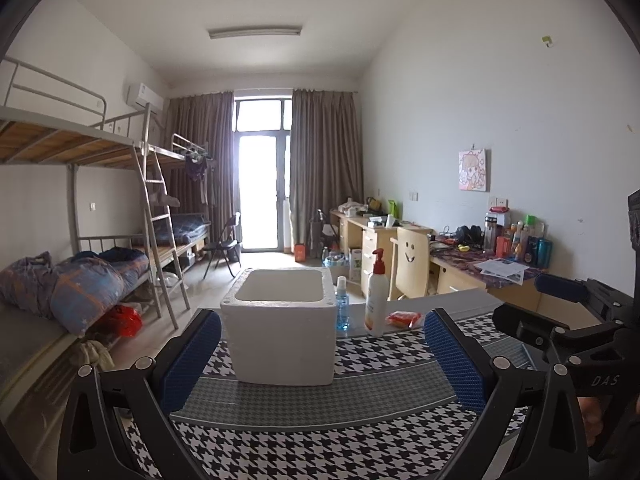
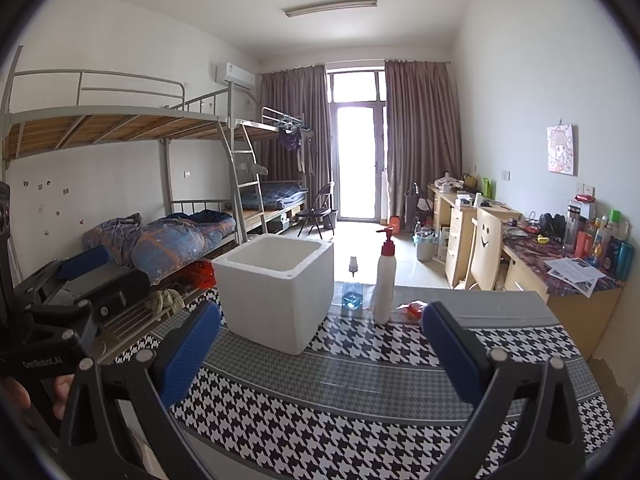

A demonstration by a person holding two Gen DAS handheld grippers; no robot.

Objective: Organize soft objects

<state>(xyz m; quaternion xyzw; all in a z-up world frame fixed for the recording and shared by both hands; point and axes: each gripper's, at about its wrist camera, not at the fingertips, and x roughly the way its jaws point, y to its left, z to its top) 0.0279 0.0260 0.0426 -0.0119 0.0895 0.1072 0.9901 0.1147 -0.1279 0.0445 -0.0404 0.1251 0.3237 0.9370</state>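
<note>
Both jaws wide apart, empty, foam box [image 1: 280, 320] ahead

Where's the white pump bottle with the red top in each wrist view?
Left wrist: pump bottle right of centre, between the small blue spray bottle and the orange packet.
Right wrist: pump bottle right of centre, same neighbours.
Shared landmark: white foam box, to its left in both.

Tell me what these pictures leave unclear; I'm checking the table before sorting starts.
- Foam box: its floor is hidden by its own walls in both views.
- Red packet: too small to identify in the left view; partly behind the right gripper pad in the right view.
- Small spray bottle: base blurred in the right view.
</note>
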